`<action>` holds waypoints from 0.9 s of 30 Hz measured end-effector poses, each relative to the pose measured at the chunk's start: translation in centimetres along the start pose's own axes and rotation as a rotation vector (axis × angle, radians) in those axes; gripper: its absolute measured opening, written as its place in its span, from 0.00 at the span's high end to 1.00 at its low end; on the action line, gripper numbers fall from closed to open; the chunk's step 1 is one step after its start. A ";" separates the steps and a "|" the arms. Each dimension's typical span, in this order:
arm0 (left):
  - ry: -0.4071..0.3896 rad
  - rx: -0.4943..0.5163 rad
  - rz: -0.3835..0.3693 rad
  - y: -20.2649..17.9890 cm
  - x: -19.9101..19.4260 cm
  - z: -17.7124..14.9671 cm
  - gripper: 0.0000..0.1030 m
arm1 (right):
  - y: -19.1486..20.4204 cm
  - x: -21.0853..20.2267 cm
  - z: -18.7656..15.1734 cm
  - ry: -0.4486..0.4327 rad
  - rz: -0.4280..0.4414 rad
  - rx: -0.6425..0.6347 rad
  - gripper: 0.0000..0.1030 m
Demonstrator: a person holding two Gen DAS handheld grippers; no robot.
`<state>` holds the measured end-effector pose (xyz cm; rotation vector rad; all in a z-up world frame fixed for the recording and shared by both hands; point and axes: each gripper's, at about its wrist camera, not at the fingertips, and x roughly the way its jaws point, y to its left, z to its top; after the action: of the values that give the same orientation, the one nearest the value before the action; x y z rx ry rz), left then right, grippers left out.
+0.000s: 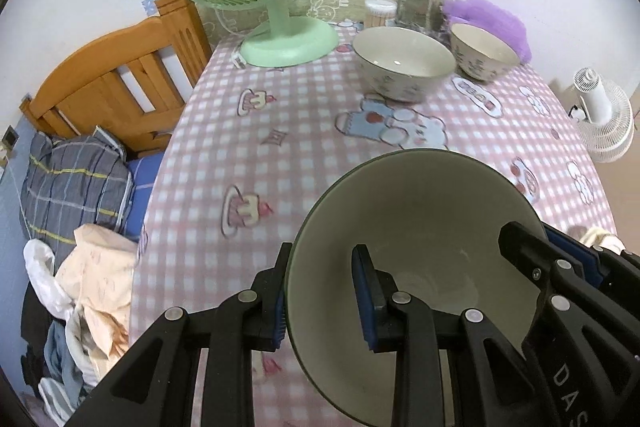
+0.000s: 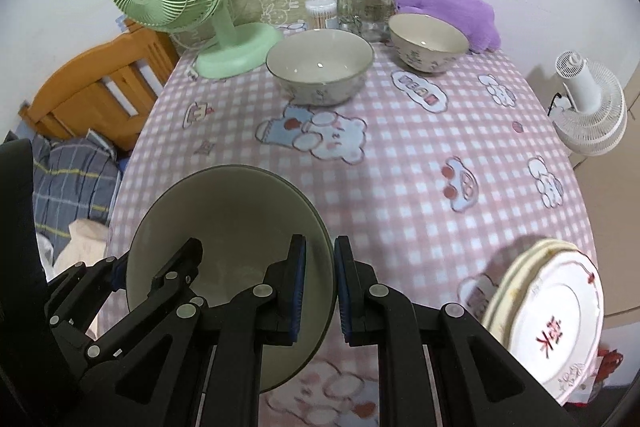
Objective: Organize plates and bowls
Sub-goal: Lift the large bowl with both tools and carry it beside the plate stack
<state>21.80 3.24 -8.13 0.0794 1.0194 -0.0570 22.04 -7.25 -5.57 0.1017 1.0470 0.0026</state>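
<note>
While my left claw [image 1: 320, 301] & right claw [image 2: 320, 291] each pinch the big bowl's [image 1: 420, 267] rim above the bench [image 1: 320, 131], plates [image 2: 556, 323] sit stacked; two bowls [image 2: 320, 65] unnested, so approx. half left.

Matte black linkage arms on the left gripper [image 1: 322, 301], round silver pivot pins at every joint. Blue ribbed pads line its fingers [image 1: 366, 291]. The right gripper [image 2: 320, 291] is built alike; white letters "DAS" mark its side.
</note>
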 end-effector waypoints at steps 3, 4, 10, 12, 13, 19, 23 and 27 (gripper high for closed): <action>0.010 -0.010 -0.001 -1.1 -0.6 -1.4 0.74 | -1.1 -0.9 -1.3 0.006 0.001 -0.012 0.83; 0.015 -0.013 -0.001 -1.4 -0.7 -1.9 0.74 | -1.4 -1.1 -1.8 0.009 0.001 -0.015 0.83; 0.043 -0.018 -0.002 -3.6 -1.2 -4.6 0.74 | -3.6 -1.8 -4.5 0.039 0.011 -0.027 0.83; 0.054 -0.024 -0.006 -4.4 -1.1 -5.4 0.74 | -4.2 -1.8 -5.2 0.046 0.007 -0.035 0.83; 0.059 -0.025 -0.008 -4.7 -1.1 -5.7 0.74 | -4.5 -1.7 -5.6 0.052 0.005 -0.037 0.83; 0.093 -0.038 -0.017 -6.4 -0.6 -7.4 0.74 | -6.5 -1.5 -7.5 0.074 -0.002 -0.038 0.83; 0.106 -0.048 -0.003 -6.7 -0.1 -8.1 0.74 | -7.0 -0.8 -8.0 0.096 0.009 -0.036 0.83; 0.120 -0.058 -0.001 -6.7 0.5 -8.4 0.74 | -7.1 -0.1 -8.4 0.109 0.012 -0.045 0.83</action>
<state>14.40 -2.65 -13.20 0.0299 1.1403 -0.0237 14.41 -13.63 -10.26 0.0678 1.1544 0.0432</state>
